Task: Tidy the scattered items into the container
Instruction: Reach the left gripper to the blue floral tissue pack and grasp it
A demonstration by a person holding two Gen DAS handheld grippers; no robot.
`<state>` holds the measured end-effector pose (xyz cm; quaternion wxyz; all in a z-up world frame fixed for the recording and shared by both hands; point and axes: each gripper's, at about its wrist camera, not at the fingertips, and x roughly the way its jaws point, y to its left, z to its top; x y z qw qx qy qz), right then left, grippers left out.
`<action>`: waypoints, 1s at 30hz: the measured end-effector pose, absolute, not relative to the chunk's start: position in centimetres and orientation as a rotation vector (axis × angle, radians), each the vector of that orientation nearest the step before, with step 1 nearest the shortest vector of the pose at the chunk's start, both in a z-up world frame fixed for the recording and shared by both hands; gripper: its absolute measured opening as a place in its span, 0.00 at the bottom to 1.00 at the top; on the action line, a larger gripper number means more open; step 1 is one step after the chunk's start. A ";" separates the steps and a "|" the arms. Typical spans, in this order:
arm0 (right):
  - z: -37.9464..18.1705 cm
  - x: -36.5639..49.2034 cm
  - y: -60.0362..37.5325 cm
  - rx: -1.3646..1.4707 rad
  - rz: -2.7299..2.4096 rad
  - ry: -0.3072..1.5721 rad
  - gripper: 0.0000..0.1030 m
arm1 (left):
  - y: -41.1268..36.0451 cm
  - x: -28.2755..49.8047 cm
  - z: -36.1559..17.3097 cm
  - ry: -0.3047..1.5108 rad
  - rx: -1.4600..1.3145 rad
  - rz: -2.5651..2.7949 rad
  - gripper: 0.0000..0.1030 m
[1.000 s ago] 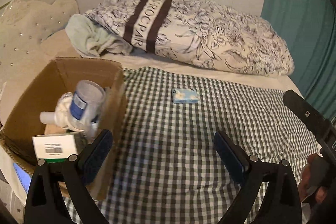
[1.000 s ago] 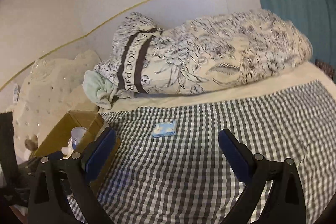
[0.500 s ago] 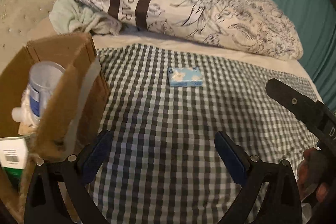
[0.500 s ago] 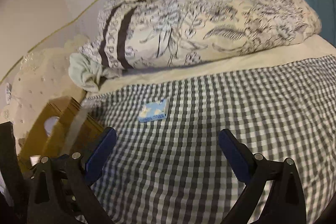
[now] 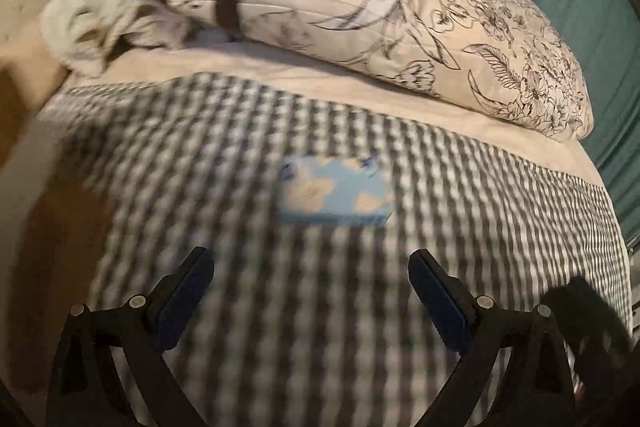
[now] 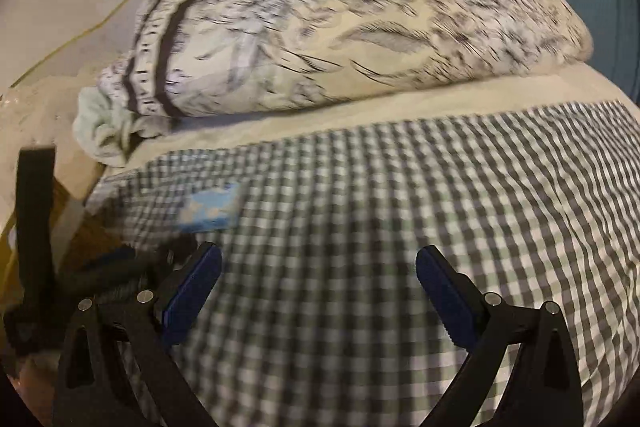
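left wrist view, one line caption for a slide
Open left claw nears the blue floral packet on the checked blanket.

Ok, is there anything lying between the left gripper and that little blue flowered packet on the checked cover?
Nothing visible. The left gripper is open, and the blue flowered packet lies just ahead of its fingertips, between their lines. Only bare checked cover separates them. The picture is motion-blurred, so very small things could be missed.

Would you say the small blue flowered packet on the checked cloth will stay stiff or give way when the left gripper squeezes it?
The blue packet lies flat and thin, so it is probably light and unlikely to roll. Its edges look soft and rounded, though blurred, so it may squash between the open left gripper's pads. The checked cloth could bunch if it is pushed.
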<state>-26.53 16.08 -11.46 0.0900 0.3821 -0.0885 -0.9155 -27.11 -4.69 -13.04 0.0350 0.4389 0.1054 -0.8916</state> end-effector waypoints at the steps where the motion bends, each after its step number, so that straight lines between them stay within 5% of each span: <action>1: -11.9 -26.7 16.6 1.150 -2.725 -0.271 0.95 | -4.2 -27.9 -13.4 0.322 1.350 -2.750 0.97; 10: -13.1 -27.2 19.4 1.233 -2.765 -0.262 0.95 | -3.8 -33.0 -16.2 0.363 1.384 -2.733 0.97; 12: -13.1 -27.1 19.4 1.231 -2.759 -0.281 0.95 | -4.2 -32.7 -16.0 0.386 1.372 -2.767 0.87; 13: -13.1 -27.1 19.4 1.228 -2.755 -0.286 0.95 | -4.5 -32.5 -15.9 0.383 1.373 -2.771 0.73; 30: -6.6 -21.3 18.6 1.055 -2.787 -0.216 0.95 | -2.9 -20.4 -6.0 0.235 1.204 -2.899 0.73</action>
